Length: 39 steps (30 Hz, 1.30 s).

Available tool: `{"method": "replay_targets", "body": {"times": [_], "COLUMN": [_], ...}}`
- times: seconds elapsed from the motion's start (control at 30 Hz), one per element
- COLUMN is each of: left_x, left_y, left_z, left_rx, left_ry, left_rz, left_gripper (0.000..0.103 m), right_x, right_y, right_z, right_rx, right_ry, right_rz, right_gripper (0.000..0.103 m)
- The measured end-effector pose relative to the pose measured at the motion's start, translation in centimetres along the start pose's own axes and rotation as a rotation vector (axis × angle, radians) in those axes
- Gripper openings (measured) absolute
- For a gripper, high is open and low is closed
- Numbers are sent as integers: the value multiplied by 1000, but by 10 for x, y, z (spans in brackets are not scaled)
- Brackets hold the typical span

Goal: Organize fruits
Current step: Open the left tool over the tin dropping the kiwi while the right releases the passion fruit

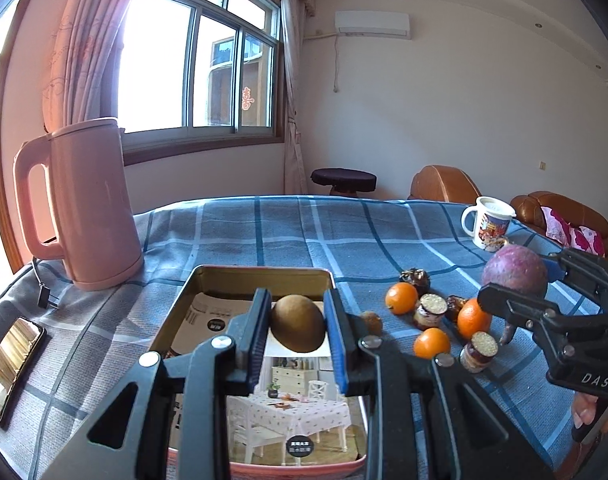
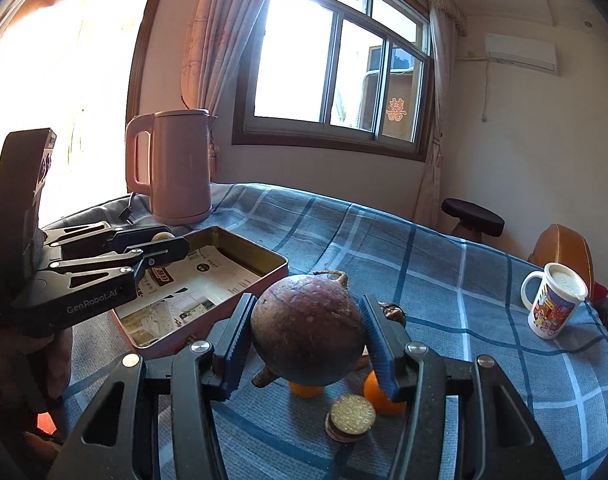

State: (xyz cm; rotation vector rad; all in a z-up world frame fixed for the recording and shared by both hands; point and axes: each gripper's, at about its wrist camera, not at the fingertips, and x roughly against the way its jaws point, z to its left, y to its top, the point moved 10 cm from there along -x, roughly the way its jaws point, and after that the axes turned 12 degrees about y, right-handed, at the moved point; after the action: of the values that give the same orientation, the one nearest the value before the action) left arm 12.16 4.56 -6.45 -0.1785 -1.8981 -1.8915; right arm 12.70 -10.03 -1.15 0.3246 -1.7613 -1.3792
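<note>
The kiwi (image 1: 298, 323) sits clamped between the pads of the left gripper (image 1: 298, 340), its long axis across them, right above the tin (image 1: 260, 274). The right gripper (image 2: 307, 346) grips the purple fruit (image 2: 307, 330) (half-open jaws) over the oranges (image 1: 401, 298), right of the tin, so the left is nearer.

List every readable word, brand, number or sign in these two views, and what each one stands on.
"DAS" on the body of the right gripper, partly cut off.
"GenRobot.AI" on the body of the left gripper.
A red double-happiness sign "囍" on the window pane.
Print on the paper in the tin: too small to read.
Picture on the mug: no legible words.
</note>
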Motion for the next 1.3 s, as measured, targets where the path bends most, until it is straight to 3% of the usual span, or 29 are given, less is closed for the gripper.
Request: {"method": "replay_targets", "body": {"times": [0.47, 1.3], "left_x": [-22, -55], "left_y": [1, -14], "left_z": [36, 53], "left_rx": [-14, -41], "left_ry": [51, 62], "left_rz": [49, 154], "left_gripper": [29, 29], "right_x": [-55, -126], "right_y": [32, 12], "right_z": [37, 57], "right_rx": [92, 73], "right_ry": [69, 120], "right_rz": [70, 187], "right_gripper": [54, 54]}}
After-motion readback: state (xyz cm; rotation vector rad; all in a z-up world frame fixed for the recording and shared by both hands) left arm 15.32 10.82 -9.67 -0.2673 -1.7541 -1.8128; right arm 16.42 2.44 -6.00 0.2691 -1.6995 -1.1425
